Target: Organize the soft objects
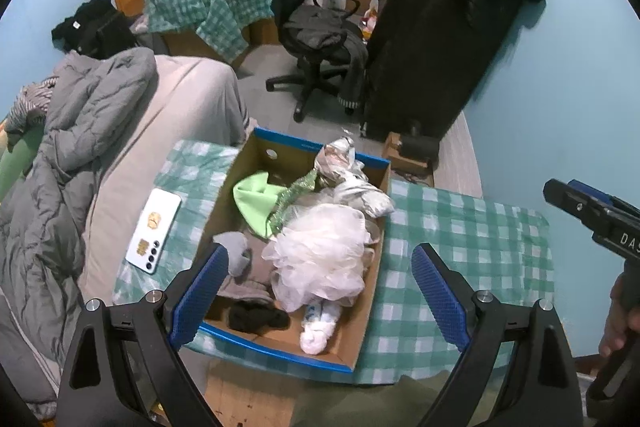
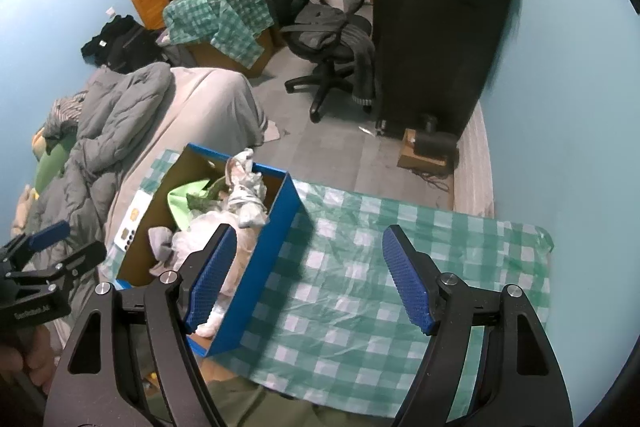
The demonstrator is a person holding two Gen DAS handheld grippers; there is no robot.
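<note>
Two grippers: both are hovering above the table with nothing between their pads.
Left gripper [image 1: 320, 291]: its jaws are standing wide apart over the near end of the box, and it is pointing steeply down; it is gripping nothing.
Right gripper [image 2: 310, 281]: its jaws are also standing apart, over the bare checked cloth just to the right of the box; it is gripping nothing.
Box [image 1: 370, 301]: a cardboard box with blue edges is sitting on the left part of the table; its long axis is running from near to far, leaning a little to the right at the far end.
Mesh sponge [image 1: 320, 259]: a white puffy bath sponge is lying in the middle of the box, on top of the other things.
Green cloth [image 1: 256, 201]: a light green soft piece is lying in the far left part of the box, touching a glittery green strip [image 1: 294, 201].
Dark sock [image 1: 258, 317]: a black soft piece is resting at the near left corner of the box.
White roll [image 1: 320, 327]: its long axis is going near to far, by the near right wall.
Silver bundle [image 1: 348, 171]: a crumpled pale item is sticking up at the far right corner.
Phone [image 1: 154, 231]: a white phone is lying face down on the cloth, left of the box.
Tablecloth [image 2: 380, 267]: the green and white checked cloth is covering the table.
</note>
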